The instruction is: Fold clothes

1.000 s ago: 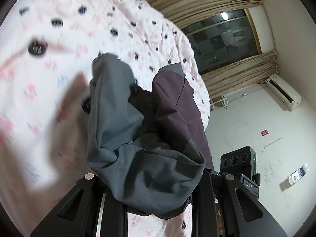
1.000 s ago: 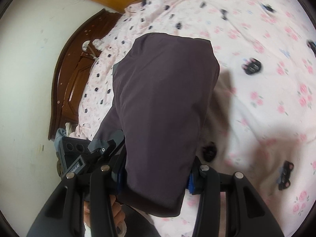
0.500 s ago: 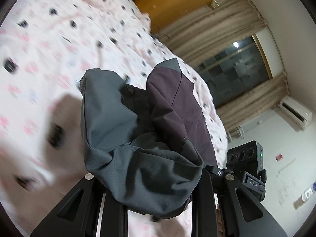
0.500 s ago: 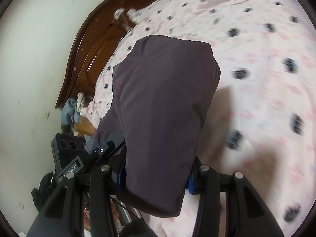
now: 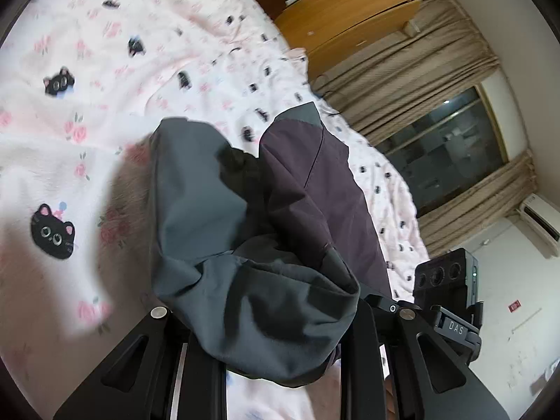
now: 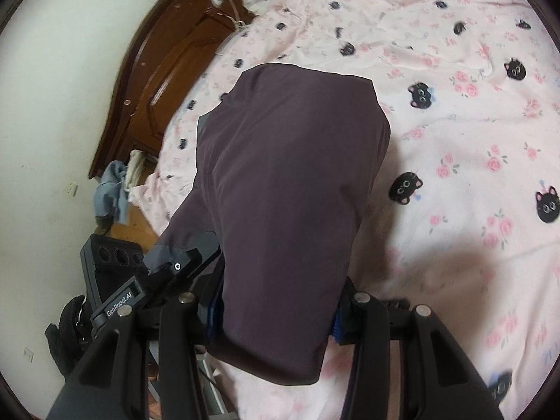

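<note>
A garment of grey and dark plum fabric (image 5: 245,231) hangs above a bed, held up by both grippers. In the left wrist view my left gripper (image 5: 276,346) is shut on its bunched grey edge, which drapes over the fingers and hides their tips. The right wrist view shows the plum panel (image 6: 287,189) falling forward from my right gripper (image 6: 280,325), which is shut on it, with the fingertips hidden under the cloth. The other gripper (image 5: 444,301) shows at the lower right of the left view, and as a black block (image 6: 140,276) at the lower left of the right view.
The bed sheet (image 6: 472,122) is pale pink with roses and black cat faces. A dark wooden headboard (image 6: 157,80) stands at the left, with a blue cloth (image 6: 112,196) beside it. A wooden cabinet (image 5: 343,17), curtains (image 5: 420,70) and a dark window (image 5: 448,147) lie beyond.
Both grippers have swung with the garment still gripped. The bed has come closer in both views, and the headboard and cabinet have come further into view. The garment's drape is unchanged.
</note>
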`<state>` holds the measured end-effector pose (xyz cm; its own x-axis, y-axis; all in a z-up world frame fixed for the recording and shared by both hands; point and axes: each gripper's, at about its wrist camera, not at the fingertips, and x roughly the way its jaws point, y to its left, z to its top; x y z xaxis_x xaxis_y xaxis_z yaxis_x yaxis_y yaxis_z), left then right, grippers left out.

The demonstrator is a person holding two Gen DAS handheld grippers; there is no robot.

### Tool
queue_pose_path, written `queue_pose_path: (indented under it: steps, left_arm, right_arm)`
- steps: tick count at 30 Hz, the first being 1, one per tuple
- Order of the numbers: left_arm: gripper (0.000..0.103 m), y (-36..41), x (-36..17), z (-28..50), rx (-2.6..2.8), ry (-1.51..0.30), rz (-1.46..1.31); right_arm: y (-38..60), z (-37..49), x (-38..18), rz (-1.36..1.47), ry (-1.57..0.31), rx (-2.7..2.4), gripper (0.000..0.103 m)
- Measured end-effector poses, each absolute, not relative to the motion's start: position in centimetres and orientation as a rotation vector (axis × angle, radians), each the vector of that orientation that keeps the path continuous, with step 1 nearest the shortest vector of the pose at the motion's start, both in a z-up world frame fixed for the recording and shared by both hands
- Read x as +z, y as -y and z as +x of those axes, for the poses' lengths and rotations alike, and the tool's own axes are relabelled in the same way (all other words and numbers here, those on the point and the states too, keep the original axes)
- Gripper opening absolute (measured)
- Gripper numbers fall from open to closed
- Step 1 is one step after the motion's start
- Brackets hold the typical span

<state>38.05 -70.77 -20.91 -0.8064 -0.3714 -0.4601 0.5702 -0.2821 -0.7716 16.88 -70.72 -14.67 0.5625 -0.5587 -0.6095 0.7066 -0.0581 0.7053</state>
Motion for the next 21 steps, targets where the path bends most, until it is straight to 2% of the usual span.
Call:
queue_pose_path:
  steps: [4, 15, 21]
  left_arm:
    - [0.019, 71.4, -22.4, 37.6, -2.104, -1.383, 0.264]
    - [0.02, 71.0, -25.3, 36.8, -2.094, -1.378, 0.269]
    - [0.025, 70.1, -26.0, 36.7, -2.086, -1.356, 0.299]
  right_arm:
    - [72.1, 16.1, -17.5, 1.302, -0.145, -1.046, 0.047]
    - [73.0, 15.9, -20.0, 1.285, -0.183, -1.038, 0.047]
    - [72.2, 15.6, -21.2, 1.316, -0.166, -1.018, 0.053]
